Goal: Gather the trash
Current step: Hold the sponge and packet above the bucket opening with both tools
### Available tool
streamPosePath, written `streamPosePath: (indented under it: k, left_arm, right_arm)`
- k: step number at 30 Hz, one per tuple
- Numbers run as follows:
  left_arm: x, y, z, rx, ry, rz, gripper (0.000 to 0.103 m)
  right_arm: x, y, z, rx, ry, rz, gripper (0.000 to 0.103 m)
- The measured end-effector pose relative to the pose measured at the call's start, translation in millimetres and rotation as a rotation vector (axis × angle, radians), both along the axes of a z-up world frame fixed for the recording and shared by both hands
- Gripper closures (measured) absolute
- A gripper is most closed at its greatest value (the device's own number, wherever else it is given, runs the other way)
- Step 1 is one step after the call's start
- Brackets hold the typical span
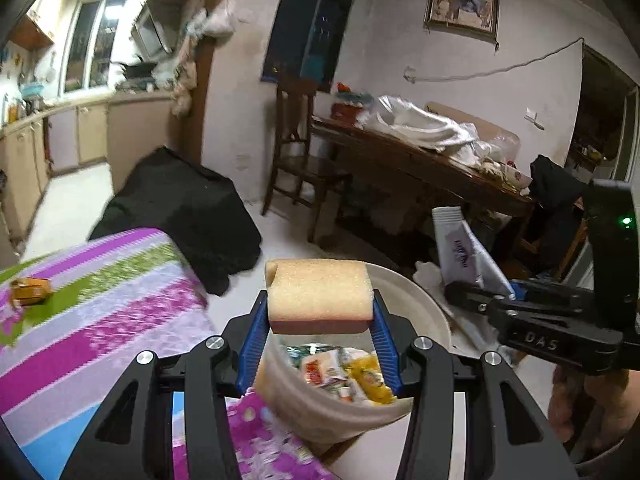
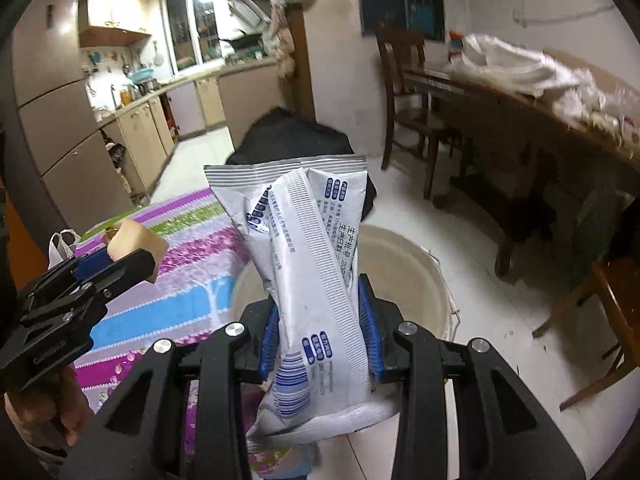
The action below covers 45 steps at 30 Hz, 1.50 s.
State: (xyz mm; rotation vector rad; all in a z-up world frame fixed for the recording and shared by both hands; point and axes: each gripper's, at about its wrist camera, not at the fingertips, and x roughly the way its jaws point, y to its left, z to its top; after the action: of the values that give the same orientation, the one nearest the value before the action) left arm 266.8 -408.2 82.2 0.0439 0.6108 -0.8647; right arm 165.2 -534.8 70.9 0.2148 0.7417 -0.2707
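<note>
A tan sponge [image 1: 319, 295] sits clamped between the blue pads of the left gripper [image 1: 319, 312], its pink underside facing down, held in the air over the rim of a cream-coloured bucket [image 1: 416, 300]. Inside the bucket lie crumpled wrappers [image 1: 344, 376] in orange, yellow and white. The right gripper [image 2: 320, 320] is closed narrowly on a white and silver plastic packet [image 2: 304, 264] printed with blue labels; the packet stands upright between its pads, bent at the grip, with its lower end hanging below the fingers. In the right wrist view the packet is above the bucket's near rim [image 2: 424, 264].

The bucket stands on the pale tiled floor [image 2: 480, 312] just beside the edge of a table covered with a striped purple, green and blue cloth [image 1: 120, 320]. A small orange carton [image 1: 30, 291] lies near the cloth's far left edge. Beyond the table's far corner sits a black covered object [image 1: 180, 216]. Further off are a wooden chair [image 1: 300, 152] and a dark wooden table [image 1: 432, 176] piled with white cloth [image 1: 424, 124]; kitchen cabinets [image 1: 80, 136] run along the left.
</note>
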Motion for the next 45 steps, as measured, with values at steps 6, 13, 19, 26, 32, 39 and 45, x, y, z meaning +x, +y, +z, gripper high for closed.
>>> streamPosePath:
  k: [6, 13, 19, 26, 32, 39, 45]
  left_arm:
    - [28.5, -50.3, -21.1, 0.028, 0.078, -0.040, 0.054]
    - [42.2, -73.5, -44.5, 0.058, 0.105, -0.057, 0.054]
    - [48.9, -85.9, -61.4, 0.085, 0.120, -0.068, 0.054]
    - [53.6, -91.5, -70.1, 0.096, 0.126, -0.072, 0.054]
    - [55.7, -92.9, -71.8, 0.100, 0.122, -0.068, 0.054]
    - [56.1, -94.3, -74.0, 0.111, 0.124, -0.064, 0.054]
    - [57.3, -95.2, -76.1, 0.117, 0.125, -0.060, 0.054]
  right_arm:
    - [12.3, -29.2, -15.8, 0.058, 0.059, -0.031, 0.070]
    - [20.9, -53.0, -35.9, 0.096, 0.119, -0.053, 0.070]
    - [24.4, -62.5, -45.5, 0.106, 0.139, -0.057, 0.069]
    - [28.8, -67.4, -47.3, 0.107, 0.148, -0.056, 0.069]
    - [32.3, -71.3, -47.7, 0.111, 0.155, -0.051, 0.069]
    - [33.1, -72.7, -48.4, 0.112, 0.155, -0.051, 0.069]
    - [33.2, -72.3, -49.0, 0.113, 0.156, -0.050, 0.069]
